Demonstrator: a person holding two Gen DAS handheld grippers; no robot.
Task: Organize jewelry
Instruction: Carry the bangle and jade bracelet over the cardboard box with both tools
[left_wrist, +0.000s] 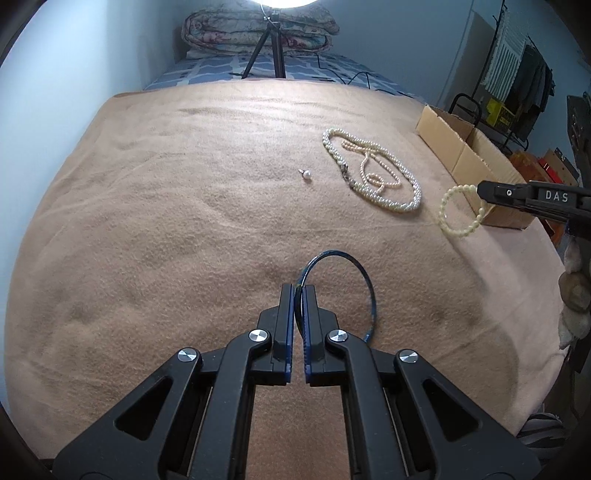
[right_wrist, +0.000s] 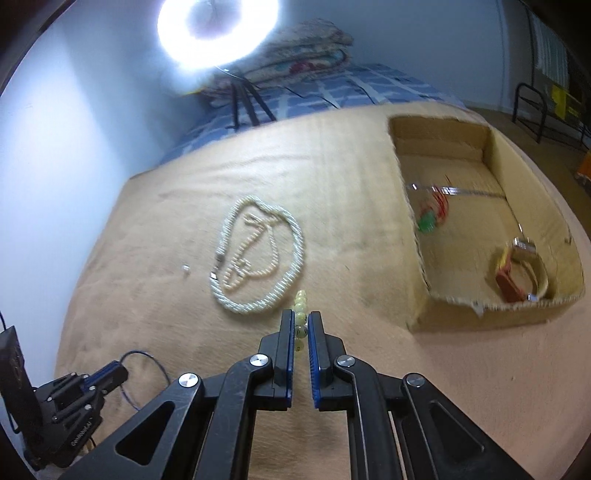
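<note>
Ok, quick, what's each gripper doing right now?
Left gripper: closed on the blue bangle.
Right gripper: closed on the pale bead bracelet.

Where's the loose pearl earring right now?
Left wrist view: the pearl earring lies alone on the tan blanket, just left of the coiled pearl necklaces.

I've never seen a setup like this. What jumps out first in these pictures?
Probably the two black grippers, each pinching jewelry over the tan blanket: the left gripper clamps a thin blue bangle, and the right gripper holds a pale bead bracelet in the air near the cardboard box. Between them a pearl necklace lies coiled on the blanket, and a blazing ring light stands at the far end.
</note>
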